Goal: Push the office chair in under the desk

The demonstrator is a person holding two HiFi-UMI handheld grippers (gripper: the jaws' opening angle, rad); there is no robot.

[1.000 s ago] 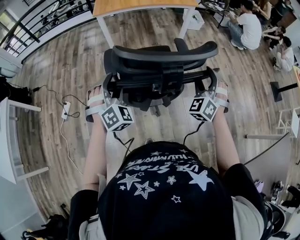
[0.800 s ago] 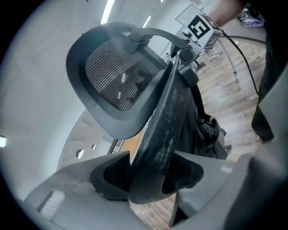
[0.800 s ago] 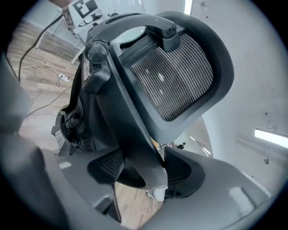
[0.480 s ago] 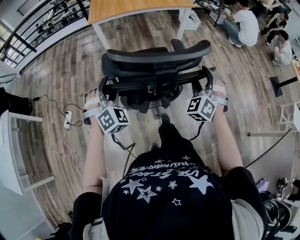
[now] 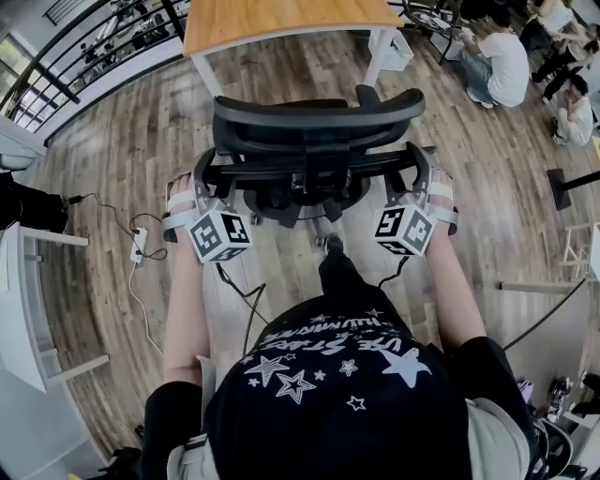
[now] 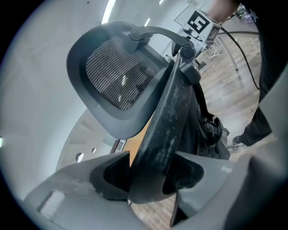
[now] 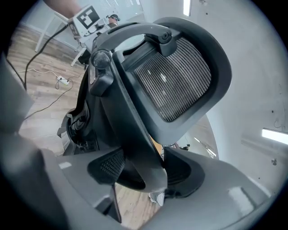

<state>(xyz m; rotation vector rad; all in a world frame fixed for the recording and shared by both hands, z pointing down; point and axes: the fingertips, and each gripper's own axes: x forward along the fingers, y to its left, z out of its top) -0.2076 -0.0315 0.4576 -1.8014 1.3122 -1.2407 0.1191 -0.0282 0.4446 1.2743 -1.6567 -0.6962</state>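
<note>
Firmly, the left gripper [image 6: 150, 176] pinches the left upright of the office chair's [image 5: 314, 117] black back frame [image 5: 309, 169]; in the left gripper view the scuffed black bar fills the gap between both ribbed pads [image 6: 107, 173]. The right gripper [image 7: 140, 173] clamps the matching upright on the other side in the same way, its jaws pressed against the bar. In the head view the left gripper [image 5: 204, 176] and right gripper [image 5: 419, 173] sit at the two ends of the frame, marker cubes toward the person, cables trailing back from each. Above the jaws the mesh headrest [image 6: 118, 77] curves over the frame. The chair stands on the wood floor [image 5: 112, 159], its back to the person and facing the desk [image 5: 281, 19], just short of the wooden top, lined up between the white legs [image 5: 208, 70]. One shoe [image 5: 333, 246] is planted behind the chair base. A white power strip [image 5: 139, 246] with its cord lies on the floor to the left, and seated people [image 5: 506, 61] are at the far right.
</note>
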